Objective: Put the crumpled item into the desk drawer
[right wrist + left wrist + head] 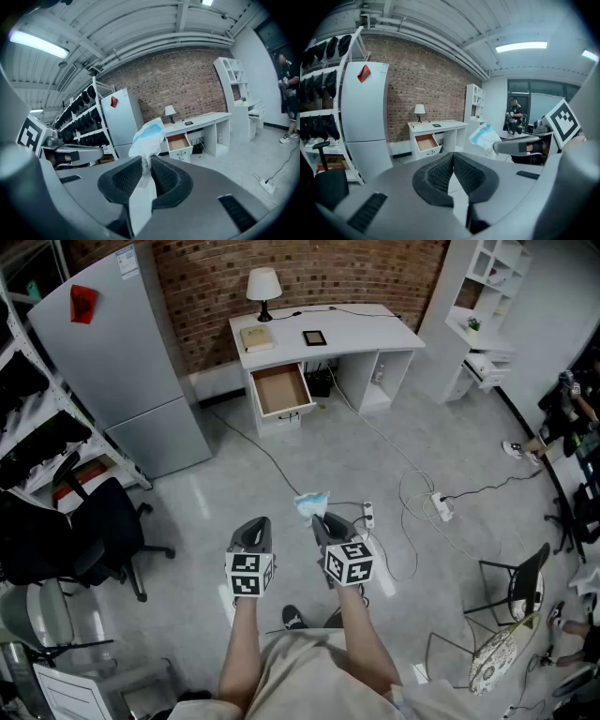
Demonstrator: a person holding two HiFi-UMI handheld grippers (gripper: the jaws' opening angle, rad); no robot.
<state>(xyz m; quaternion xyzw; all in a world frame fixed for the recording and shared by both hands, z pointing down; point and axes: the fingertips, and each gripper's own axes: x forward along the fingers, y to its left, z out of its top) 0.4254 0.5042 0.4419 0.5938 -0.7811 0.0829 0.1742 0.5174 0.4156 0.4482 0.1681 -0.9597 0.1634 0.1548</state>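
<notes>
Head view: the right gripper point(323, 521) carries the crumpled wrapper point(310, 503) out in front, well apart from the table point(361, 329) across the floor point(281, 470).
Its fingers point(125, 177) stand narrow, pinched on the wrapper's tail so the bulk sticks up clear ahead of them. The left gripper point(453, 155) is closed on nothing and held alongside as a spare. The drawer point(281, 390) hangs pulled out below the tabletop, so the wrapper can likely drop in without an extra pull.
</notes>
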